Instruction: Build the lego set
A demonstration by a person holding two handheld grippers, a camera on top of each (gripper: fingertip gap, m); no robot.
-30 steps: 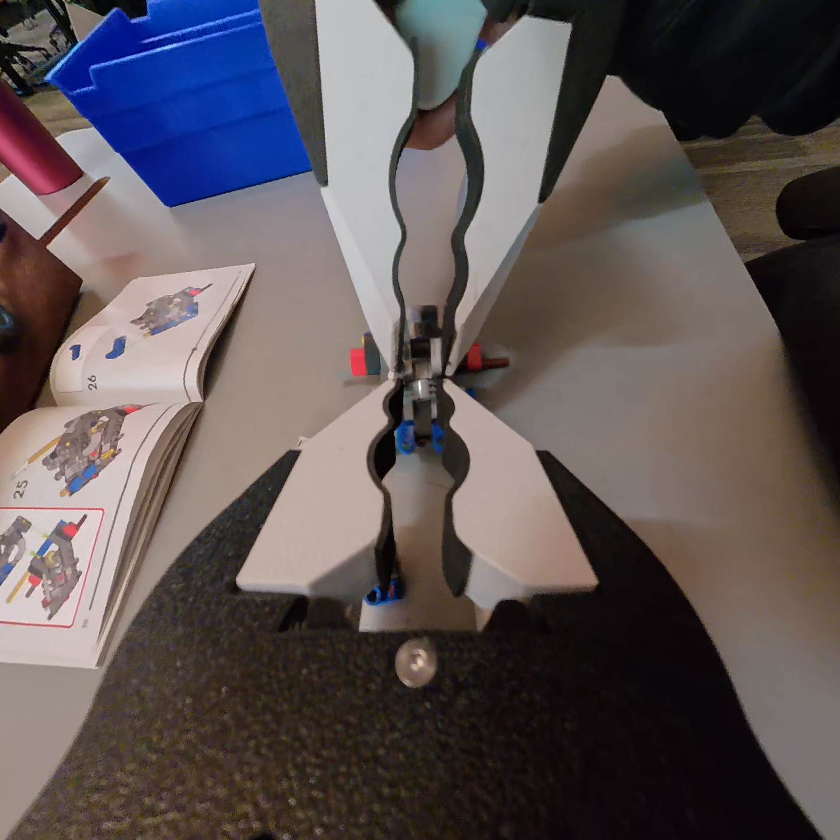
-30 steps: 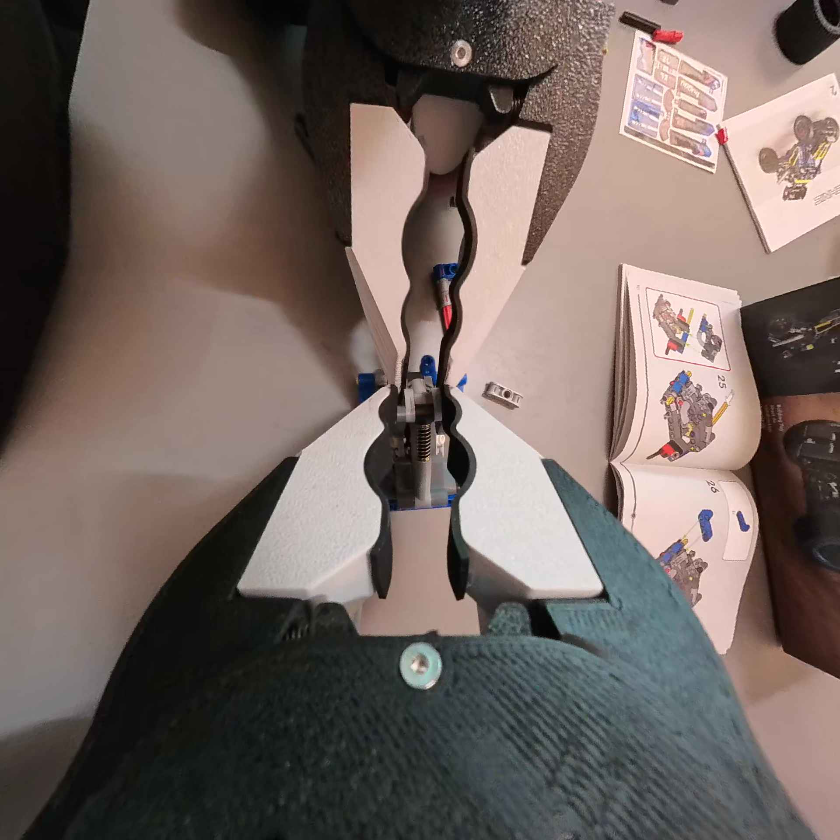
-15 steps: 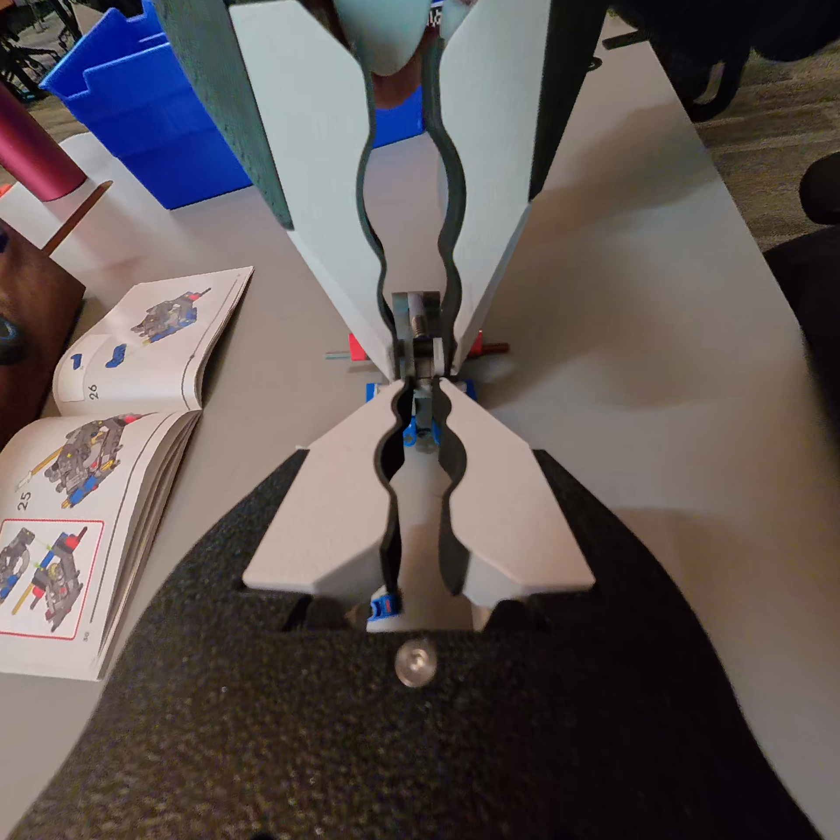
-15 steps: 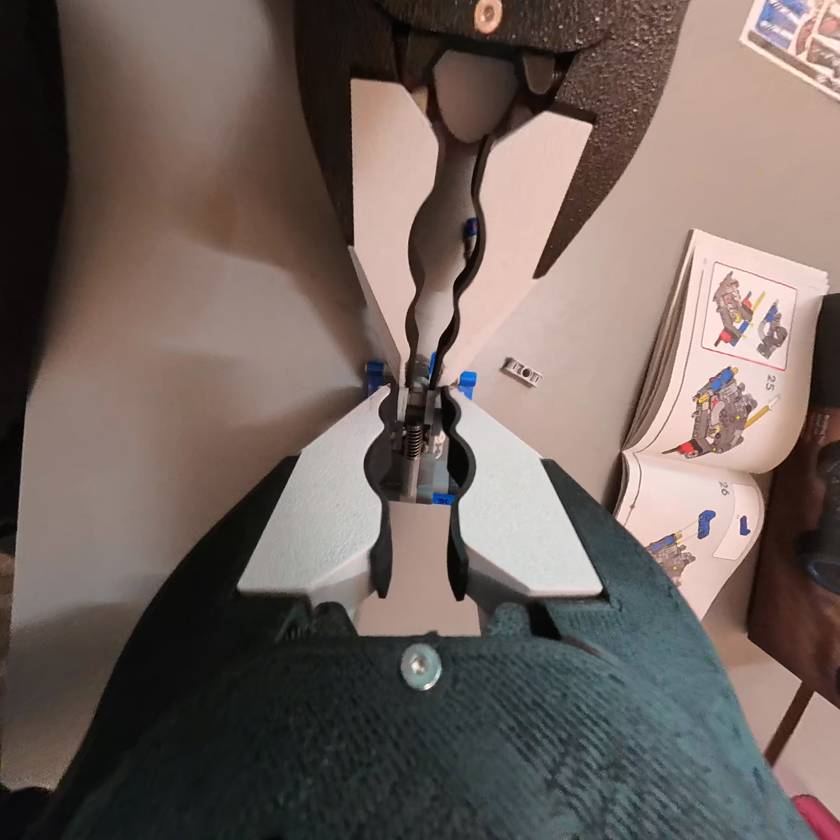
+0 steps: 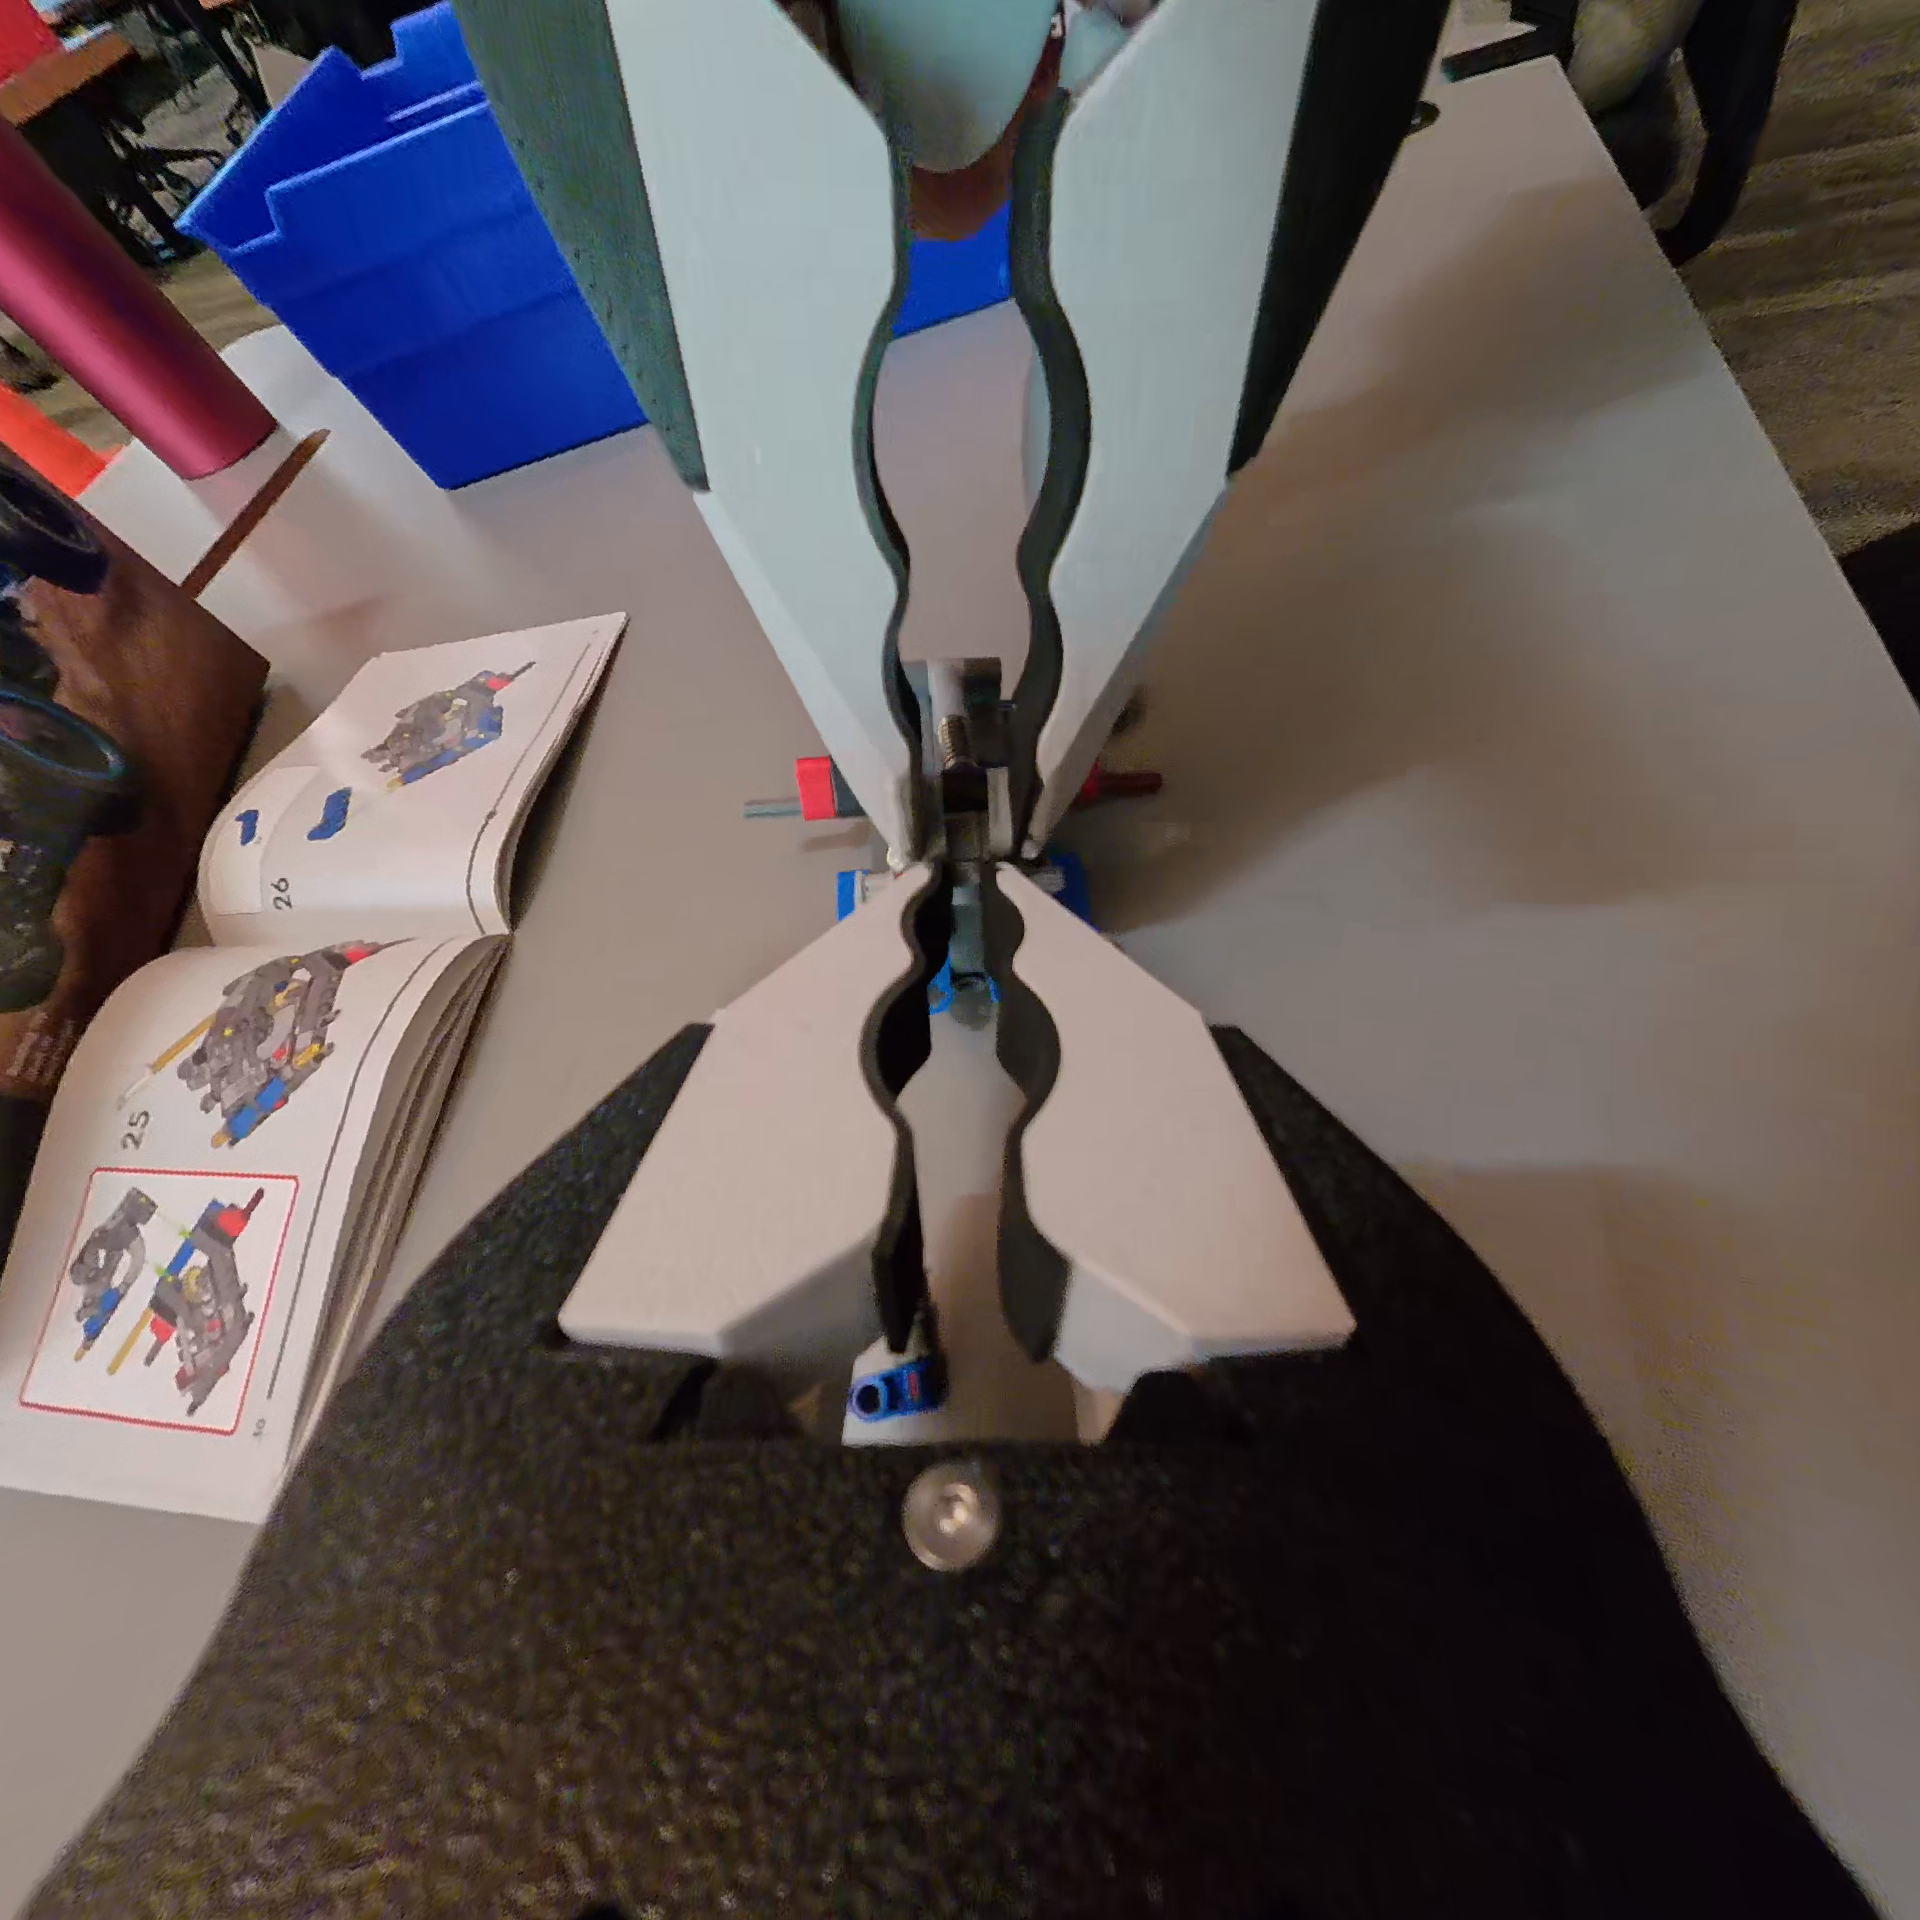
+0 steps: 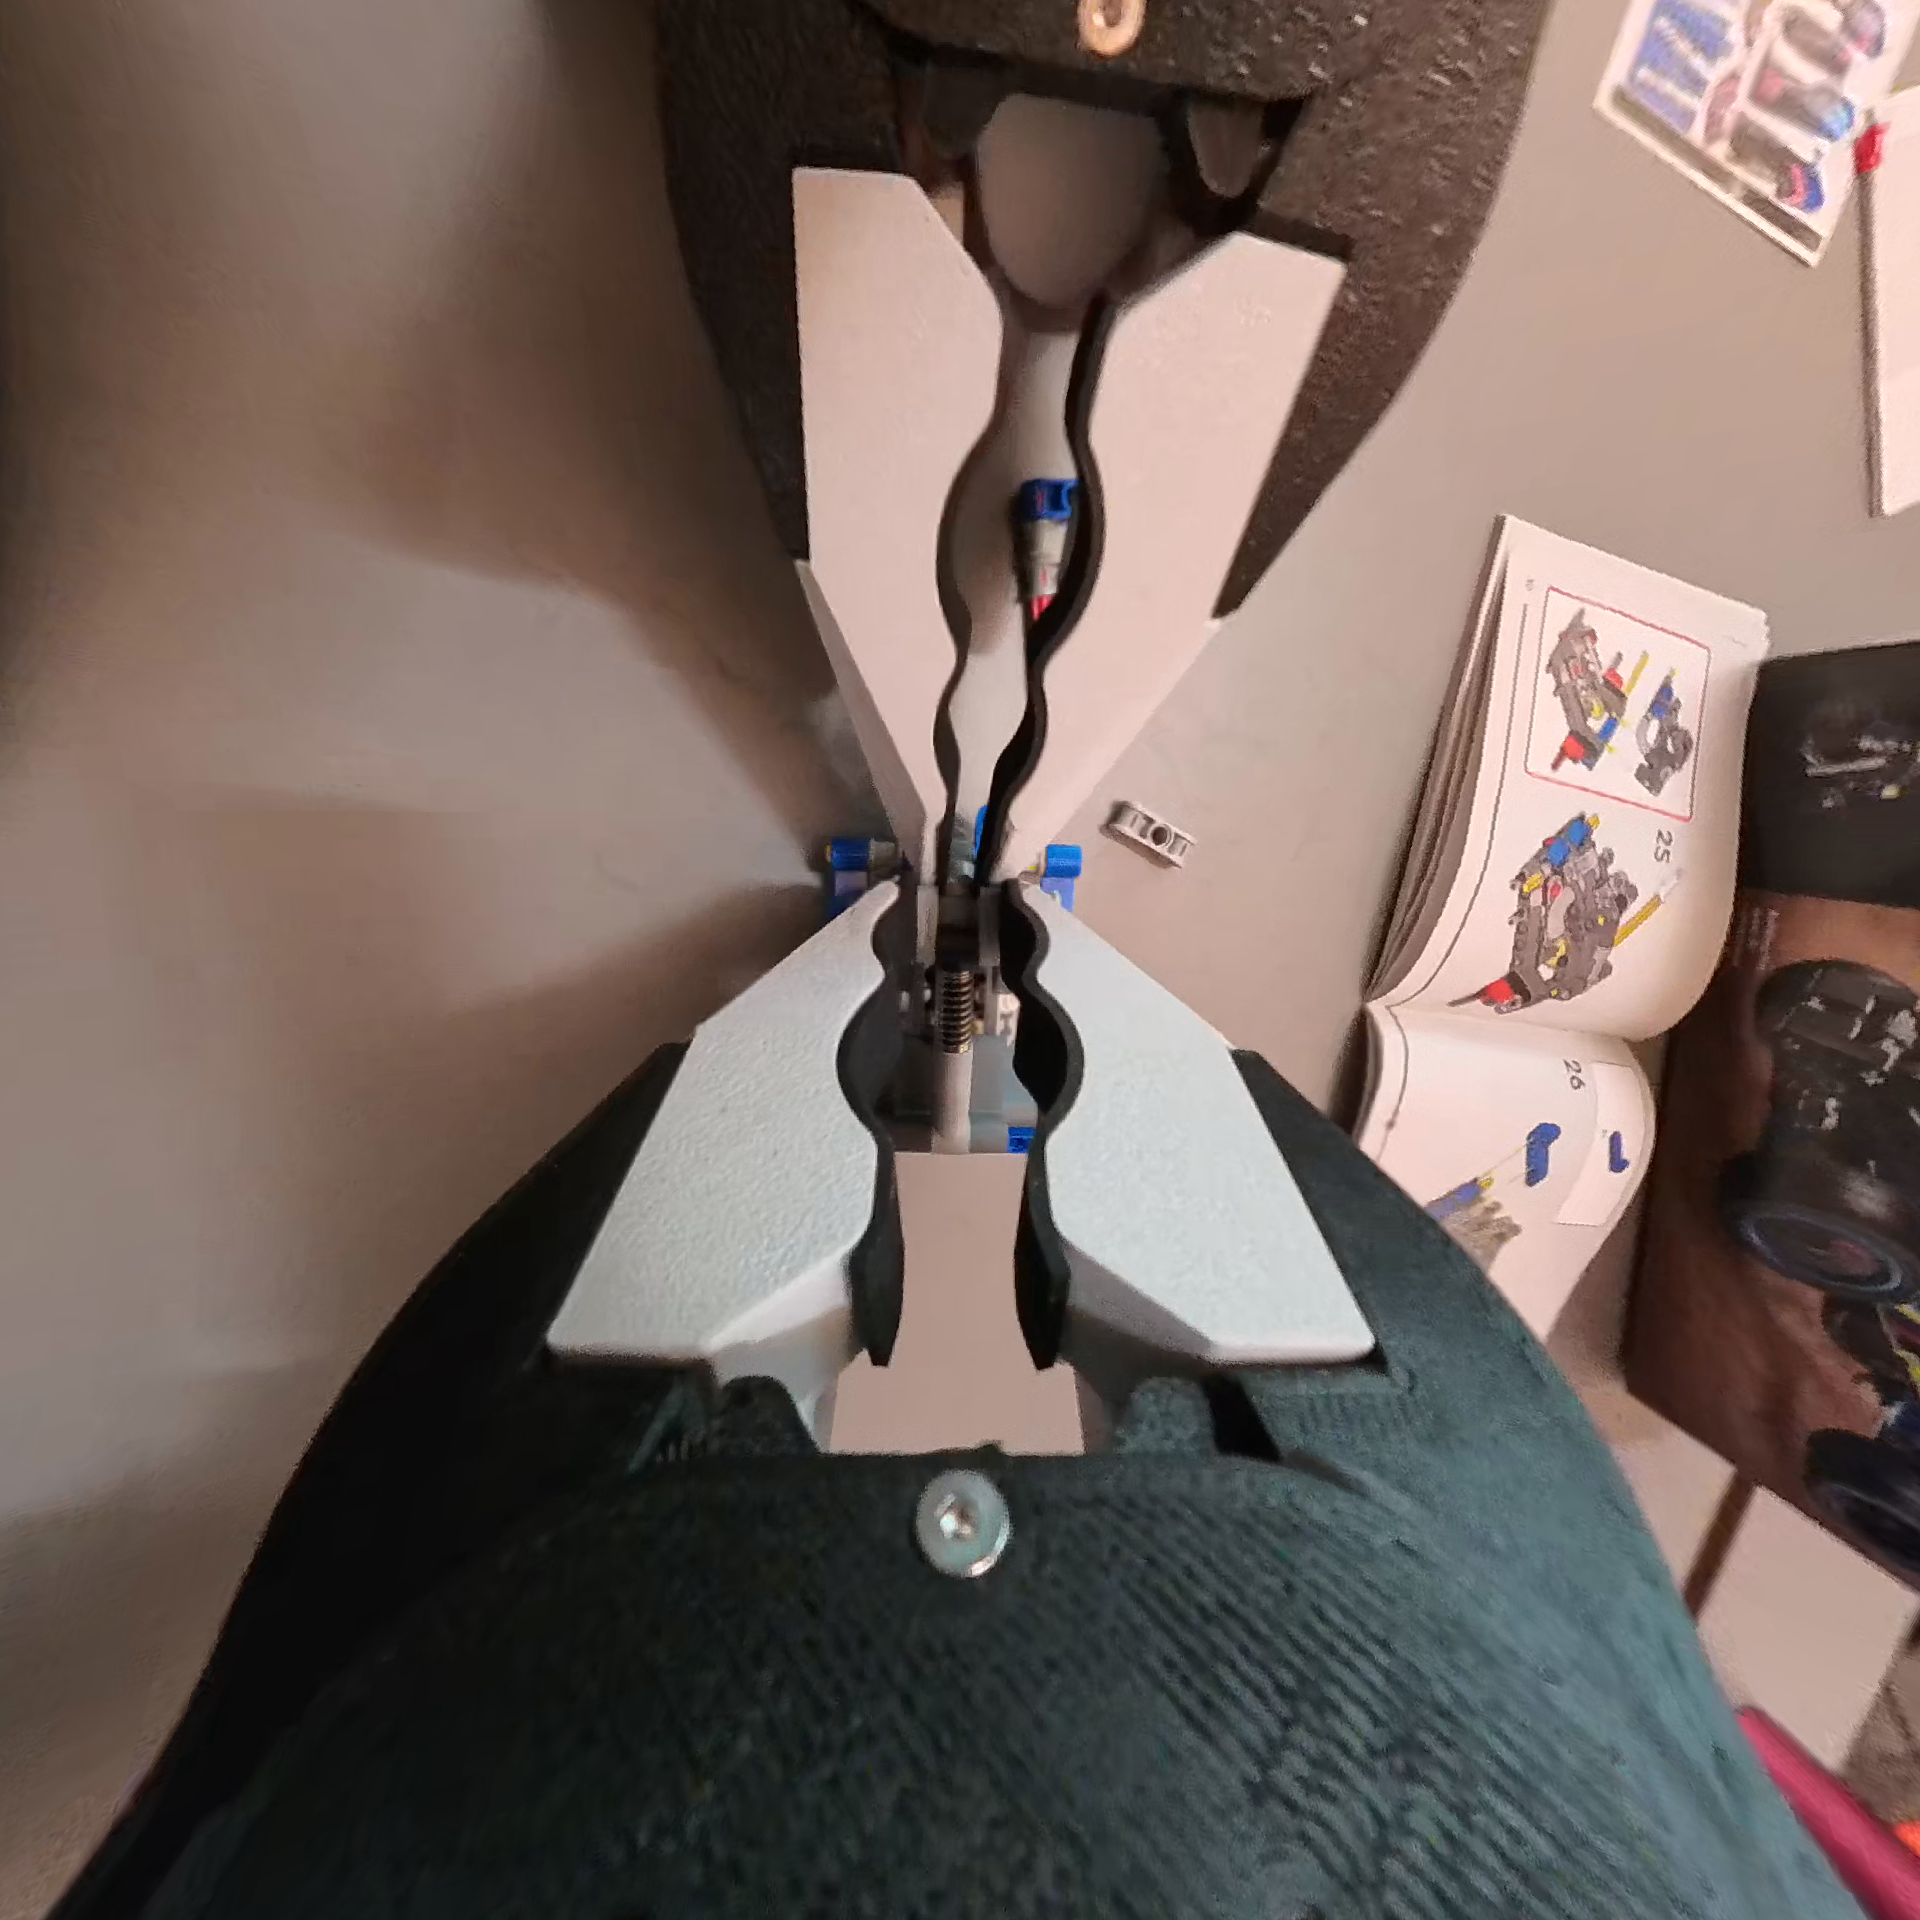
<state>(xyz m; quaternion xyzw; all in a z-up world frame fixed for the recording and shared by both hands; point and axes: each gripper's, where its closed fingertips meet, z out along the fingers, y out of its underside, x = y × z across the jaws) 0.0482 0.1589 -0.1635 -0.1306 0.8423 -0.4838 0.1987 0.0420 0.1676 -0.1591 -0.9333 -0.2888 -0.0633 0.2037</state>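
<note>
A small grey lego assembly (image 5: 961,790) with a metal spring (image 6: 956,1008), blue parts (image 6: 847,868) and a red bush on an axle (image 5: 821,790) is held just above the grey table (image 5: 1455,727). My left gripper (image 5: 961,883) is shut on its near end. My right gripper (image 6: 956,899) is shut on the other end, tip to tip with the left one. The right gripper also shows in the left wrist view (image 5: 961,831), coming from above. A blue and red pin (image 6: 1044,530) shows through the left gripper's finger gap, also in the left wrist view (image 5: 894,1392).
An open instruction booklet (image 5: 343,935) lies left of the grippers, also in the right wrist view (image 6: 1558,831). A small grey piece (image 6: 1148,831) lies near the tips. Blue bins (image 5: 416,260), a maroon cylinder (image 5: 114,332), the set's dark box (image 6: 1829,1143) and a sticker sheet (image 6: 1745,104) lie around.
Both grippers stay shut on the assembly. The right gripper has swung up steeper over it, and the booklet has slid lower and nearer in the right wrist view.
</note>
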